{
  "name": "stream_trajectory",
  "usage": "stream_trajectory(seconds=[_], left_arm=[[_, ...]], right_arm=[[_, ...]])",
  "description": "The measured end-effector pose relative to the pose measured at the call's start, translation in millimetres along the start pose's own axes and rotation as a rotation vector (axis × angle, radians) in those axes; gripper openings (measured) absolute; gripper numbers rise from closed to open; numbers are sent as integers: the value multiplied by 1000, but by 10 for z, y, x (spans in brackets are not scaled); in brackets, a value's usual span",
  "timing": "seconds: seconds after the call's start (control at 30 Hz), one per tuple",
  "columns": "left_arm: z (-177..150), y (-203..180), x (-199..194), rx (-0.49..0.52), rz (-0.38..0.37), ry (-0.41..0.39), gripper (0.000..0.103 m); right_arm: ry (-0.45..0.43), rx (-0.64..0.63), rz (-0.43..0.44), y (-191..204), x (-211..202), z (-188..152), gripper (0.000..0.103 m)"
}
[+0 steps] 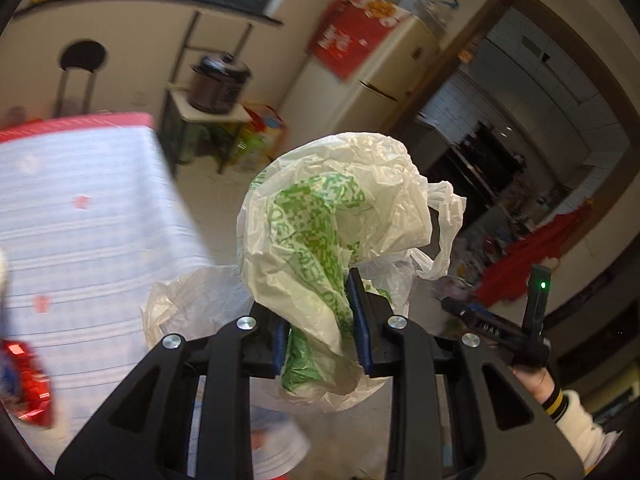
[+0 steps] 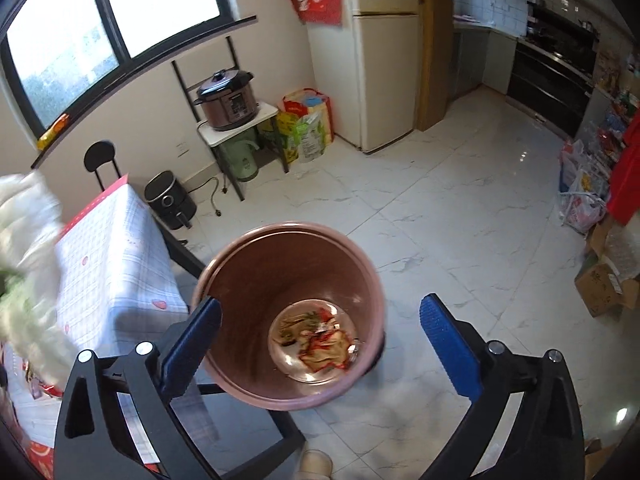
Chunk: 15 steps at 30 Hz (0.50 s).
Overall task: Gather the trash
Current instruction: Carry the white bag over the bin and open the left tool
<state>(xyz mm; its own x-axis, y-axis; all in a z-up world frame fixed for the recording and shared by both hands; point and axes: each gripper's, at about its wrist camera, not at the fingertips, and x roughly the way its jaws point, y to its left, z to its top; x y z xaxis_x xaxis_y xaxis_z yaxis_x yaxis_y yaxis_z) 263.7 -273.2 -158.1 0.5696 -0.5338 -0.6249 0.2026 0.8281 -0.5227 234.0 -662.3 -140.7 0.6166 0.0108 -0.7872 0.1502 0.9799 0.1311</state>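
Note:
My left gripper (image 1: 318, 320) is shut on a crumpled white plastic bag with green print (image 1: 328, 220), whose bulk stands up above the blue pads. The same bag shows as a blur (image 2: 24, 260) at the left edge of the right wrist view. My right gripper (image 2: 320, 308) is open wide with nothing between its fingers. It hangs over a brown trash bin (image 2: 240, 280) standing on the floor. Wrappers (image 2: 320, 340) lie at the bin's bottom. In the left wrist view, a hand in a white sleeve (image 1: 560, 404) holds the other gripper's body at the right.
A table with a checked cloth (image 2: 112, 260) stands left of the bin, with a red snack packet (image 1: 24, 384) on it. Behind are a black chair (image 2: 100, 160), an air fryer (image 2: 168, 204), a pressure cooker (image 2: 228, 100) on a stand, a fridge (image 2: 384, 60), and cardboard boxes (image 2: 600, 280) at the right.

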Motion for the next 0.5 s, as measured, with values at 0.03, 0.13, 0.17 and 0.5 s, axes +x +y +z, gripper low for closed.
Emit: stream_trajectory(seconds=[0.03,0.13,0.17,0.5], left_arm=[[44,-57,197,-3,-18,23,29],[146,-197,686,-3,-64,57,29],[176,-239,803,-5,-86,60,30],[202,-432,1085,-14,-198,17,95]], right_arm=[[-5,13,-8,-57,-39,-6,98],[-24,47,-37,-248,-169,-27,98],[-29,52,-46,-278,-202,-41,98],[-60,91,-93,-502,-469,-110,98]])
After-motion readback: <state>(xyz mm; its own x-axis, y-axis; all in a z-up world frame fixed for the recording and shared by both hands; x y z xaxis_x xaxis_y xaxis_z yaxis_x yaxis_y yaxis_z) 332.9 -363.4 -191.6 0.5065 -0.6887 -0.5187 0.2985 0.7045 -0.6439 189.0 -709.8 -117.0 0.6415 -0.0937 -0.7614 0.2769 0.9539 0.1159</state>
